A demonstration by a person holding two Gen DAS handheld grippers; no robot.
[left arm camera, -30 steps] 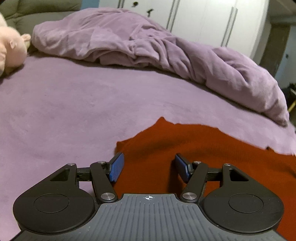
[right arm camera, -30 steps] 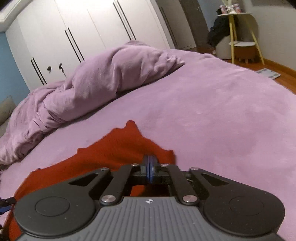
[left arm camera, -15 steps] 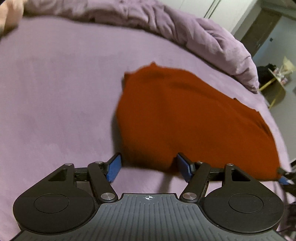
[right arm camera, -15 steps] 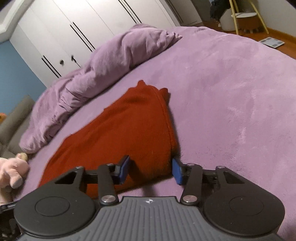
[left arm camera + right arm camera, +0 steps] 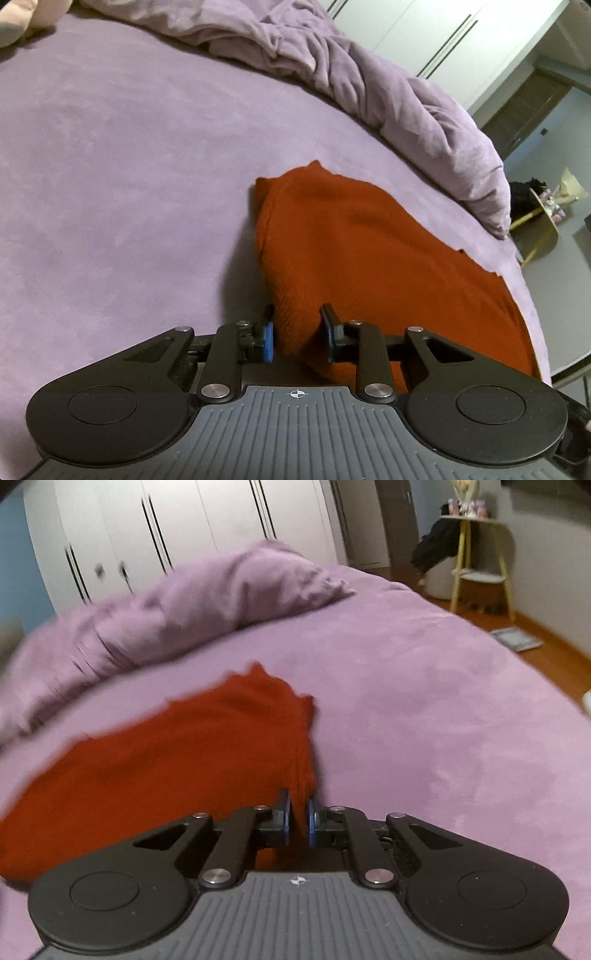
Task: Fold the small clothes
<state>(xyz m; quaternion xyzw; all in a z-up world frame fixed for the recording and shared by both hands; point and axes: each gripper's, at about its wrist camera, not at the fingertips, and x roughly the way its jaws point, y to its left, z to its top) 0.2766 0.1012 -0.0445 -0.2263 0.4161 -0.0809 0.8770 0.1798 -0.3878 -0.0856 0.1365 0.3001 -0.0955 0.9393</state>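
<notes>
On the purple bed (image 5: pixel 110 184), both tongs, left (image 5: pixel 297 334) and right (image 5: pixel 298 821), just clamped the red garment's (image 5: pixel 351 251) near edge.

Garment (image 5: pixel 369 258): plain rust red. Bed (image 5: pixel 110 166) cover: plain lilac. Blanket (image 5: pixel 192 602): paler lilac. Wardrobe (image 5: pixel 207 524): white, black handles. Stool (image 5: pixel 480 565): yellow legs. Tool (image 5: pixel 297 334) pads (image 5: pixel 269 341): blue; body black.
</notes>
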